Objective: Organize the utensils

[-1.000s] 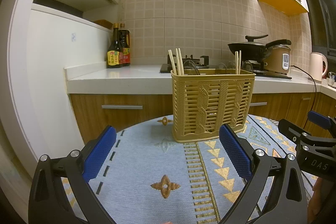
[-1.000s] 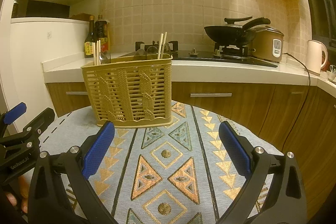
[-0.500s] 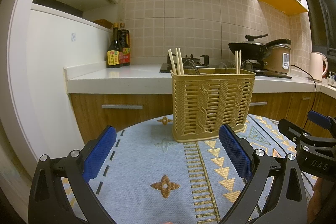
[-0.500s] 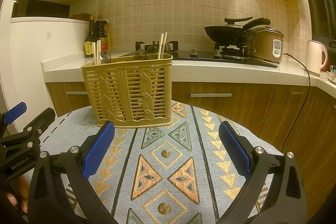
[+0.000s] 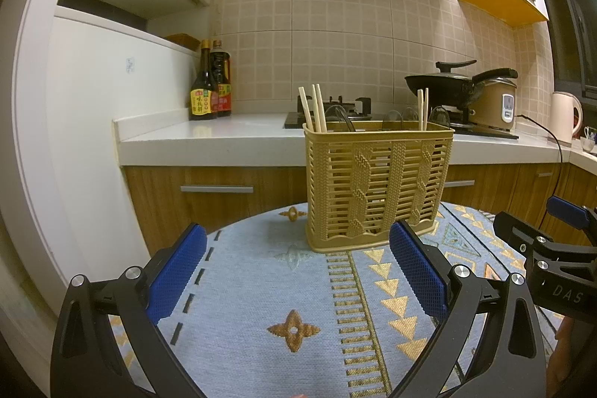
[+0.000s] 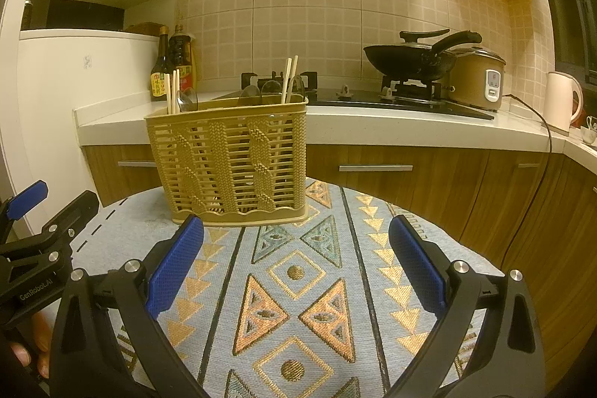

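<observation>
I see the patterned surface (image 5: 242,286) carrying the tan utensil basket (image 5: 377,189) at its far edge. Chopsticks (image 5: 315,107) and spoons (image 6: 186,99) stand inside it. My left gripper (image 5: 298,263) and right gripper (image 6: 296,256) hover short of it, fingers spread, holding nothing.

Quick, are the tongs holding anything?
Left tongs: open, holding nothing.
Right tongs: open, holding nothing.

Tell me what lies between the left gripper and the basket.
Only bare patterned tablecloth lies between the open left gripper and the basket, seen in the left wrist view.
</observation>
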Demonstrator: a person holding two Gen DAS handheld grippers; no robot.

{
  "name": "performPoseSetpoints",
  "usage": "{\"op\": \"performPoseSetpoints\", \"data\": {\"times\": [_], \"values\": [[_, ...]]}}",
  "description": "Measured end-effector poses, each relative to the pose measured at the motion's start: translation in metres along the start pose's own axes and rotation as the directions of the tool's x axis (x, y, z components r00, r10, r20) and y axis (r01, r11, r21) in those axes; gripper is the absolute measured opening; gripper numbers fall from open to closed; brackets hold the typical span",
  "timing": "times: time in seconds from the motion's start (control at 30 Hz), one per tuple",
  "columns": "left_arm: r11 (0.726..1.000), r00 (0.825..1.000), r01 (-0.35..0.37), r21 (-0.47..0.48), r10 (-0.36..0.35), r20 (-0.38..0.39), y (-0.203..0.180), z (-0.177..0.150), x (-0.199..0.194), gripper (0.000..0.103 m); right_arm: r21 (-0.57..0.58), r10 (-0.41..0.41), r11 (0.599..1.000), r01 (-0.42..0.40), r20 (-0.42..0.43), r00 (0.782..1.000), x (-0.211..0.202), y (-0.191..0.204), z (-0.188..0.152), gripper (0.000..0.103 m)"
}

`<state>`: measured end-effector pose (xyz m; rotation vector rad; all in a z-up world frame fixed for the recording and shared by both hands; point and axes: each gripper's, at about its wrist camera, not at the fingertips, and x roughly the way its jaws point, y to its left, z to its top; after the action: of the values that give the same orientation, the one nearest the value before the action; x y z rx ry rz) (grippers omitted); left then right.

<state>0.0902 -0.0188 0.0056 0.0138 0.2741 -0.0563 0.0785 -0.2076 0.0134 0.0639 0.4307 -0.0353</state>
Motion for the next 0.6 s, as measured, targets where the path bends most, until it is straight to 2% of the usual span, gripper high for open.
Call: {"op": "performPoseSetpoints", "data": {"times": [0.6], "values": [[1.0, 1.0, -0.008, 0.004, 0.008, 0.002, 0.0013, -0.0028, 0.0002, 0.095, -0.004, 0.008, 1.0, -0.008, -0.012, 1.0, 0.0026, -0.0002, -0.0009, 0.095]]}}
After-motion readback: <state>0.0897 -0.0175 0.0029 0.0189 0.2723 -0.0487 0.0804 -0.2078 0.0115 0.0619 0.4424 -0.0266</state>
